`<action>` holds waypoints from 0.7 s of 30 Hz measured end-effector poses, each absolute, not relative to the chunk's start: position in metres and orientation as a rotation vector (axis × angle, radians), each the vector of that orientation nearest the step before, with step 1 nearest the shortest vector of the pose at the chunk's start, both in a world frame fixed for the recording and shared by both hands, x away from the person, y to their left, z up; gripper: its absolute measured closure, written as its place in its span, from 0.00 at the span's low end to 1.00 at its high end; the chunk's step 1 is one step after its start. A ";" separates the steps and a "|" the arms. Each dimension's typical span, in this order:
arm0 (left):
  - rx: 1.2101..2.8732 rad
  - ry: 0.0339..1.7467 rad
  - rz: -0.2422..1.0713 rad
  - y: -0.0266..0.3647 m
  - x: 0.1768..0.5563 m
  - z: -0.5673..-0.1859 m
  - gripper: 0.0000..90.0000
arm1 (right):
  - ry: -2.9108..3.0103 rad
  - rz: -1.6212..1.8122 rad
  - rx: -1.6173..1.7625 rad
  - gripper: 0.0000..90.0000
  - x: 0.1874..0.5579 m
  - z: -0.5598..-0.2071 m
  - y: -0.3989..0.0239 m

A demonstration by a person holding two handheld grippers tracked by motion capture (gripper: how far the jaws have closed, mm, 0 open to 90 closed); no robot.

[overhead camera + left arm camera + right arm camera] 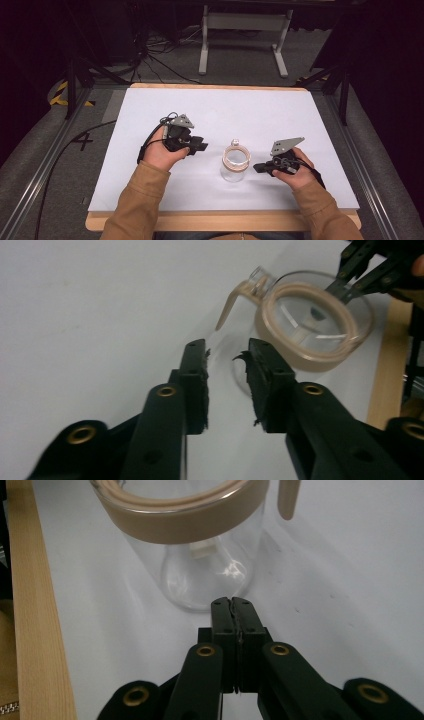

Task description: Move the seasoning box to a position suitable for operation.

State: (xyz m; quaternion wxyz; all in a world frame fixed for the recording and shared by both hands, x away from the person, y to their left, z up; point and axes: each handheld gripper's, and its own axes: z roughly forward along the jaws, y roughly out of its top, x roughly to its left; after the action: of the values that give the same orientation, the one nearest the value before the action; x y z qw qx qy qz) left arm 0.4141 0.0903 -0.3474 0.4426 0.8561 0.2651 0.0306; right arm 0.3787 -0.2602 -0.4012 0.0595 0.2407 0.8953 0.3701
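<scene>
A clear glass jar [234, 163] with a tan collar stands upright on the white bench [280, 115], slightly toward six o'clock from its centre. The left hand-held gripper [202, 145] is held at the jar's nine o'clock, its jaws parted and empty. The right hand-held gripper [257, 167] is held at three o'clock, jaws pressed together on nothing, just beside the glass.

A lab-like recording space is suggested by a white-topped table [280, 107] framed by metal rails [40, 172], floor cables [165, 62] and hazard tape [59, 95].
</scene>
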 end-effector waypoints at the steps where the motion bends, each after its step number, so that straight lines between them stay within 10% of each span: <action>1: 2.113 0.636 0.064 0.088 0.415 -0.346 0.83 | 2.701 1.128 0.739 1.00 0.378 -0.400 -0.264; 21: 2.133 0.500 -0.010 0.034 0.443 -0.342 0.96 | 2.636 1.120 0.876 1.00 0.359 -0.404 -0.295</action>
State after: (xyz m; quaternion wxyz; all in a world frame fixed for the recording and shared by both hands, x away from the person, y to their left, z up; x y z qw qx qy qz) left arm 0.4434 0.0337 -0.3420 0.4577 0.8657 0.2029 -0.0041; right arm 0.3588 -0.2955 -0.4043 0.0733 0.2917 0.8778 0.3728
